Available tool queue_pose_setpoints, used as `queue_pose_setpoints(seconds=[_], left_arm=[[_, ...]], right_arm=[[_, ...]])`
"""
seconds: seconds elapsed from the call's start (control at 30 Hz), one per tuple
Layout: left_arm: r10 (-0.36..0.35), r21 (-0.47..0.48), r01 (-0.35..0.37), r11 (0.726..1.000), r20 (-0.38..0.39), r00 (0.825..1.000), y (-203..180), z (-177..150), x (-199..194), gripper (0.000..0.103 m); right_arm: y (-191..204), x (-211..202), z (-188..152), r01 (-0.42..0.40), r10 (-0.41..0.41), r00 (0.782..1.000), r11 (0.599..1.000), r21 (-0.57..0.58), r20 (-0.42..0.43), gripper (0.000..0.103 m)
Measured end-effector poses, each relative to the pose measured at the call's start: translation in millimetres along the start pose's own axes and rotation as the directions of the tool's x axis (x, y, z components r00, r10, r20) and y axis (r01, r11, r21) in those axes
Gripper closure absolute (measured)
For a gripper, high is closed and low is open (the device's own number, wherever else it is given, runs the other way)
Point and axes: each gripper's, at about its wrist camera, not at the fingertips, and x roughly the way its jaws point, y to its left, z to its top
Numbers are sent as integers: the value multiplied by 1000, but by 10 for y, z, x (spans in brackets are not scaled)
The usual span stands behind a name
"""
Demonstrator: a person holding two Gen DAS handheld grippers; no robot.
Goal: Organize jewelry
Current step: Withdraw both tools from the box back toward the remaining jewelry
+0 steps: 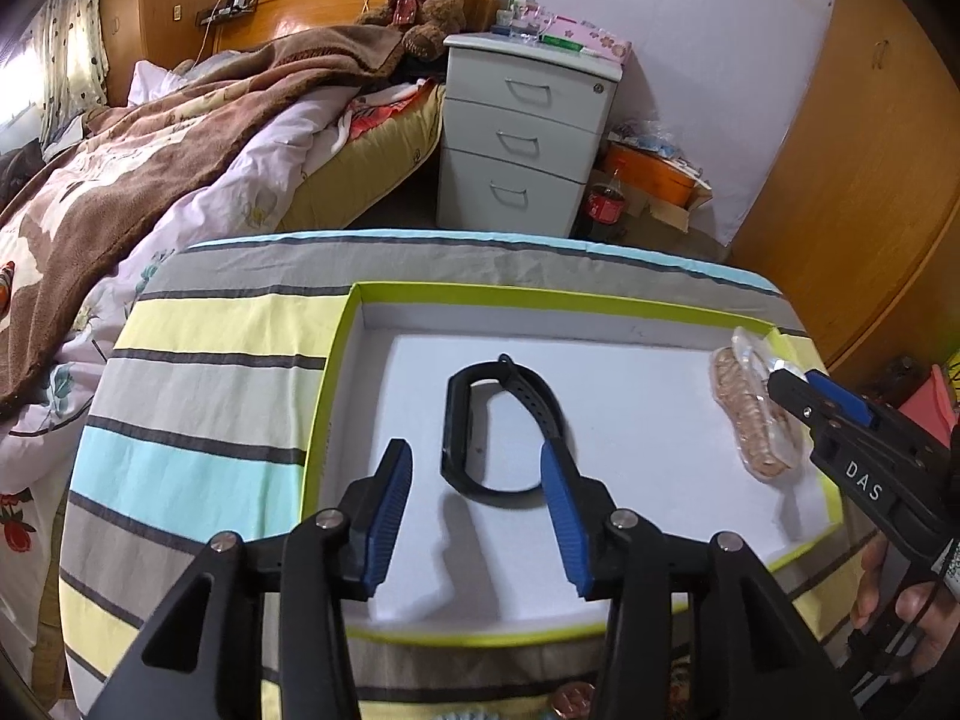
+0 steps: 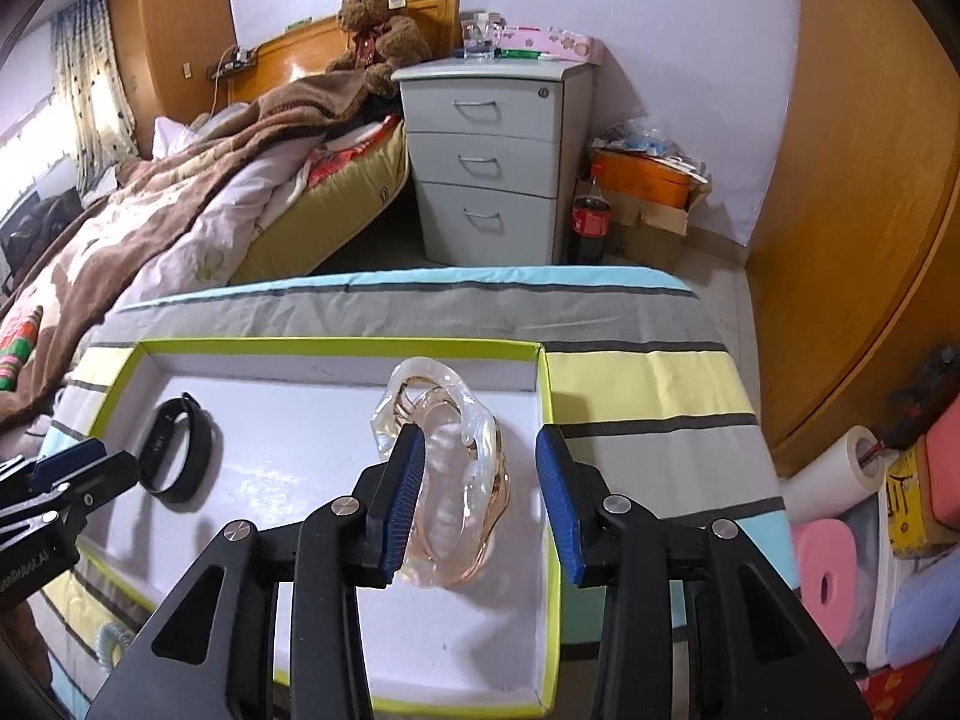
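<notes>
A shallow white box with a lime-green rim (image 1: 339, 336) (image 2: 543, 396) lies on a striped cloth-covered table. A black wristband (image 1: 474, 426) (image 2: 174, 456) lies inside it toward the left. A clear plastic pouch holding a rose-gold bracelet (image 1: 753, 420) (image 2: 447, 474) lies at the box's right side. My left gripper (image 1: 477, 495) is open just in front of the wristband. My right gripper (image 2: 480, 486) is open around the pouch, with the left pad beside it; it also shows in the left wrist view (image 1: 804, 390).
The striped table (image 1: 198, 372) ends close behind the box. A bed with a brown blanket (image 1: 150, 138) lies to the left. A grey drawer unit (image 1: 522, 138) stands behind, with a cola bottle (image 2: 591, 222) and an orange bin beside it. Tape rolls and foam (image 2: 840, 516) sit at the right.
</notes>
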Motion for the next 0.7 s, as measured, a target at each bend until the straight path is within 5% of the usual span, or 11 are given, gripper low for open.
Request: queue_pose_setpoints(seconds=[0.7], left_arm=[[-37,-16,39,999,100,994,136,-640,-798,47]], right_arm=[[11,-842,-758,-88,83,993,995,53,80,63]])
